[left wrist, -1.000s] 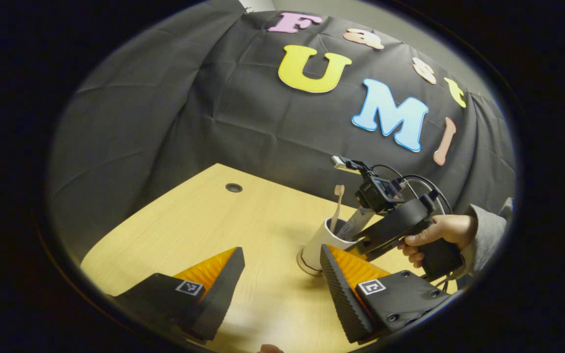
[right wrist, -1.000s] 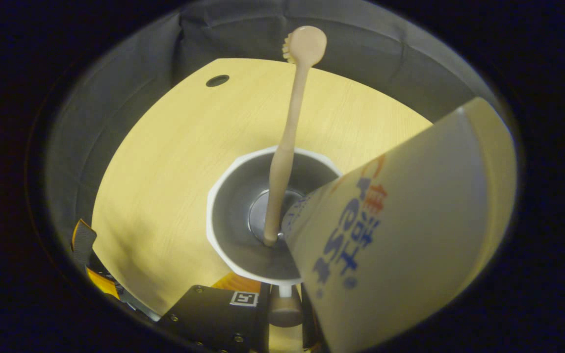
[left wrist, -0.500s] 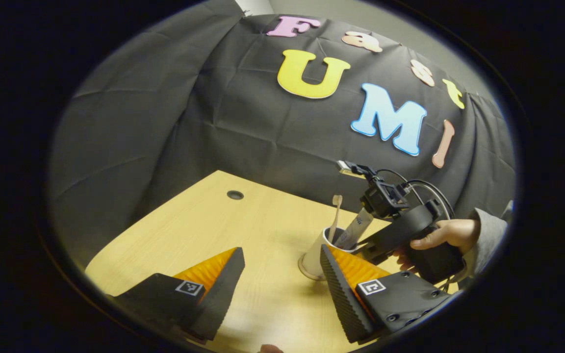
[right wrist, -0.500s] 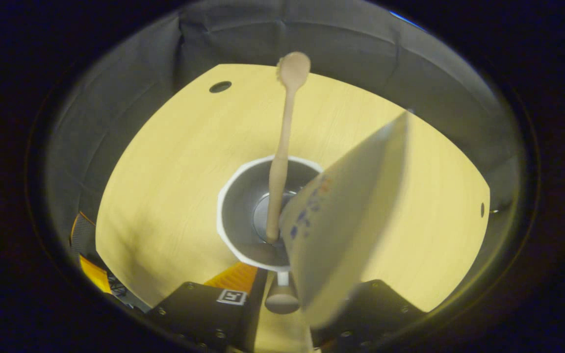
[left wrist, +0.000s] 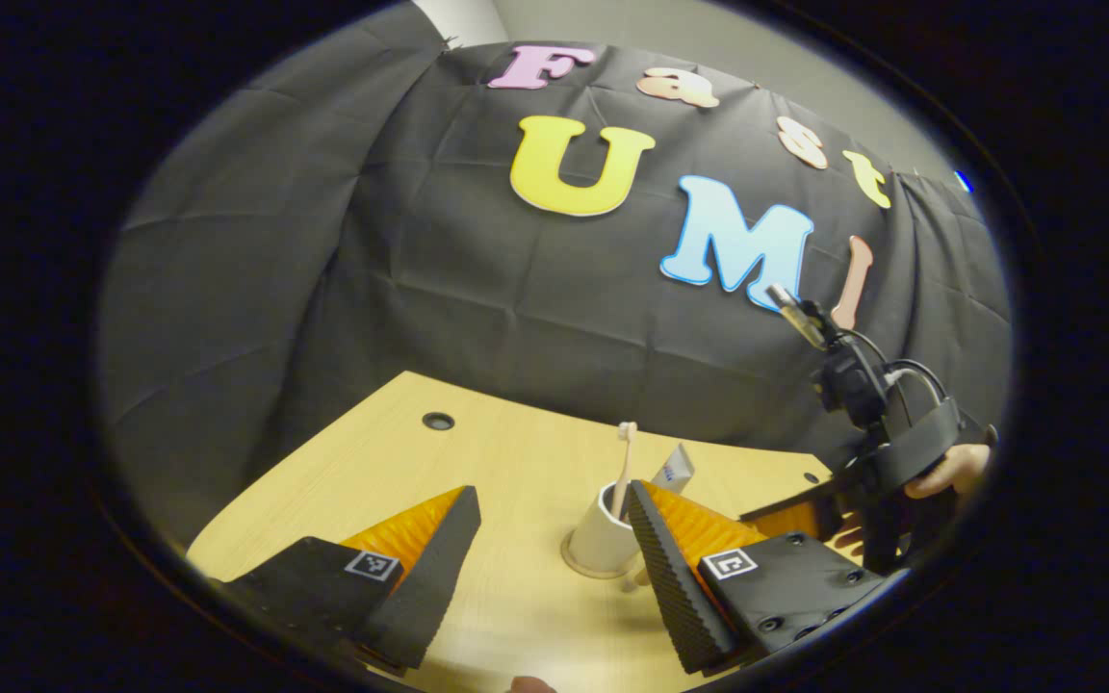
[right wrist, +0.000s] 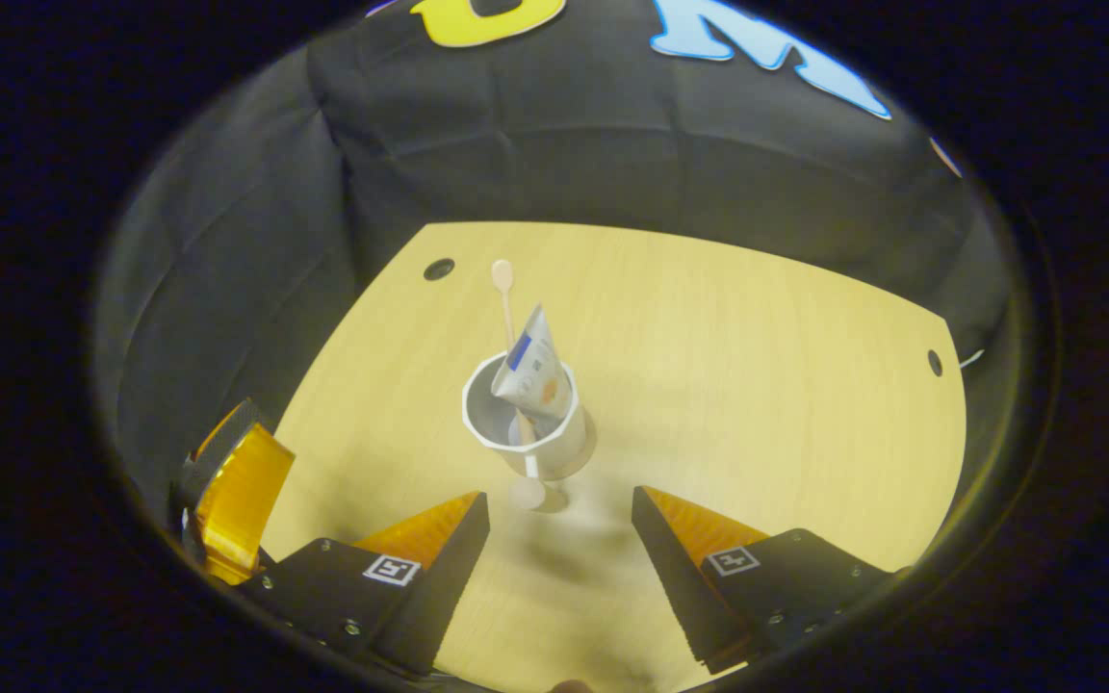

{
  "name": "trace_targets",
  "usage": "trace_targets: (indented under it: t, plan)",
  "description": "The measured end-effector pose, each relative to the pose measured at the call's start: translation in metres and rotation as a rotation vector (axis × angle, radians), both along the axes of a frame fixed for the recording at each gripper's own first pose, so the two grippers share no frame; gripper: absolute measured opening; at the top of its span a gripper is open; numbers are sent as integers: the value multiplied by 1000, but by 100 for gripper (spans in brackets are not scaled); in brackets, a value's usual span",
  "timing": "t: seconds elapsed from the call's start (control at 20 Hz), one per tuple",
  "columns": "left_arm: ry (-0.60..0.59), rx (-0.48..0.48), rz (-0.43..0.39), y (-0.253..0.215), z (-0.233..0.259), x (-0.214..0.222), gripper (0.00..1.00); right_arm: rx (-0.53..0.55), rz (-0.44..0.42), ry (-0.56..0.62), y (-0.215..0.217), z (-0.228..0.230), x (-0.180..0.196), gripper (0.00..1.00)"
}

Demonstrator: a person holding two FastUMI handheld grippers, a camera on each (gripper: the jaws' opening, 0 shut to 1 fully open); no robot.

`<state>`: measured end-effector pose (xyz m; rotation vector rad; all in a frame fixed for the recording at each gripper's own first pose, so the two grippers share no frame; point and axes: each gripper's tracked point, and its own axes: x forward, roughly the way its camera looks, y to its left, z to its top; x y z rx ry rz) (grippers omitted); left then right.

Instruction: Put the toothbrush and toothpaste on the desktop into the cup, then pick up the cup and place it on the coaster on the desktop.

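In the right gripper view, the right gripper (right wrist: 559, 525) sits nearest, its jaws spread wide and holding nothing, raised above the wooden surface (right wrist: 757, 385). Just beyond the gap between its fingers stands the white cup (right wrist: 526, 423), upright on the surface. Inside it the toothbrush (right wrist: 506, 298) leans toward the far side with its head up above the rim, and the toothpaste (right wrist: 533, 371) rests against the right side of the rim with its flat crimped end up. A small pale round thing lies on the surface at the near foot of the cup; what it is cannot be told. Far left on the surface is a round cable hole (right wrist: 438, 269), and another is near the right edge (right wrist: 934, 363). At the lower left edge, part of the other gripper shows.

In the left gripper view, the left gripper (left wrist: 554, 539) is nearest, jaws released and empty above the surface (left wrist: 506, 462). The cup (left wrist: 603, 534) stands just beyond its right finger, partly hidden by it, with the toothbrush (left wrist: 624, 462) and toothpaste (left wrist: 678, 467) sticking out. Farther right, a hand (left wrist: 944, 472) holds the right gripper (left wrist: 795, 505) well above the surface and apart from the cup.
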<state>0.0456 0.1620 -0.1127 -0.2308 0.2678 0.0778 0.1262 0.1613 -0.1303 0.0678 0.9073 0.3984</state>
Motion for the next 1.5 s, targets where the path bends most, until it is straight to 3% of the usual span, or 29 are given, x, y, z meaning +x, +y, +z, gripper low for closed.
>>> trace_targets:
  t: [0.45,0.65,0.9,1.25,1.3,1.35,1.5]
  plan:
    - [-59,33,-121,-83,40,27,98,57,-307,-363,-117,84,-38,92]
    - [-77,69,-156,-110,53,29,98,61,-401,-487,-149,108,-46,91]
    - [-81,58,-145,-113,70,27,100,41,-443,-632,-159,134,-49,91]
    - [-99,72,-128,-107,80,21,100,44,-460,-745,-160,167,-52,91]
    - [-104,74,-132,-107,83,19,95,36,-464,-766,-163,173,-52,91]
    - [-105,76,-135,-107,83,19,100,24,-467,-785,-166,178,-52,91]
    - [-95,94,-149,-111,82,16,100,3,-474,-826,-173,188,-53,91]
